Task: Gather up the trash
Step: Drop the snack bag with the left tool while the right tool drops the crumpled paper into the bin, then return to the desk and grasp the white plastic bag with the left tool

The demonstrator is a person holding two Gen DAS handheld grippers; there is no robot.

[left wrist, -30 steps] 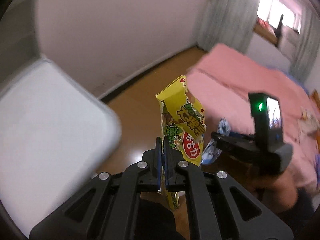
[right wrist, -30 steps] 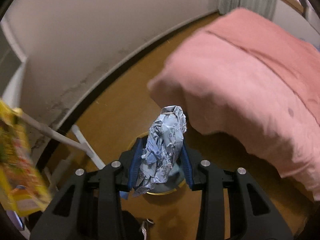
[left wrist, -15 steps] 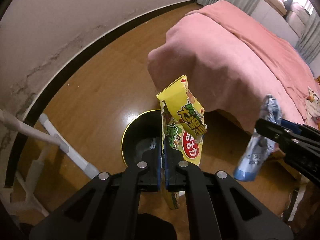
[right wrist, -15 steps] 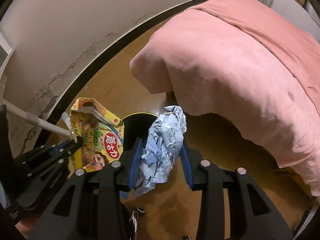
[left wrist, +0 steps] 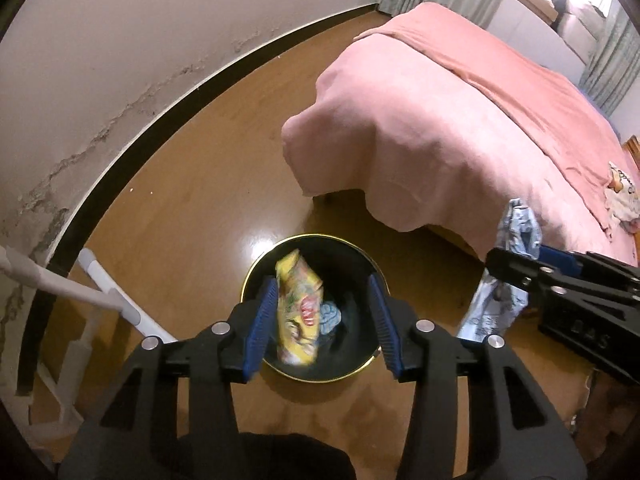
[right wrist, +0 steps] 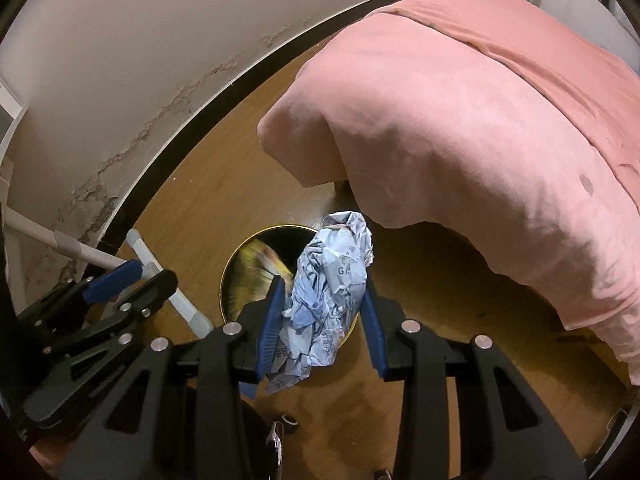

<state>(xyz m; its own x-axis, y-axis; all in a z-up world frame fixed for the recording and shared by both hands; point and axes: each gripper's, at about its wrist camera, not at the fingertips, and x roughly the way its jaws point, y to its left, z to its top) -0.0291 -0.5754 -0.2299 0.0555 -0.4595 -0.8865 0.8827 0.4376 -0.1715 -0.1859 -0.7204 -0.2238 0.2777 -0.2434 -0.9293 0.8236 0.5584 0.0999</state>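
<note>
A: Your crumpled pale-blue paper wrapper (right wrist: 334, 288) sits upright between the blue pads of your right claw (right wrist: 320, 314), which is clenched on it, long axis running along the fingers. Where does it lie from the bin?

B: The round black bin with the gold rim (right wrist: 240, 256) stands on the wooden floor (right wrist: 208, 184) just left of and beyond that wrapper in your right wrist view. From your left wrist view, the right claw (left wrist: 520, 280) hangs to the right of the bin (left wrist: 362, 250), past its rim, so I judge the wrapper needs to travel left before you let go.

A: And the left claw?

B: Your left claw (left wrist: 322, 316) is released, its 2 pads spread wide and holding nothing. It hangs right over the bin mouth. The yellow plastic snack bag (left wrist: 298, 306) shows blurred between the pads, inside the bin's outline, beside a small blue crumpled scrap (left wrist: 330, 316) in the bin. So the left claw is the nearer one, but it is the empty one.

A: Anything readable?

B: On the wrapper, only the letters "GA" and some small print too creased to read. The snack bag has a red oval label, too smeared to make out.

A: What surrounds it?

B: The pink-covered bed (right wrist: 480, 120) overhangs right of the bin, and white plastic tubing (left wrist: 112, 296) lies to its left by the dark skirting.
</note>
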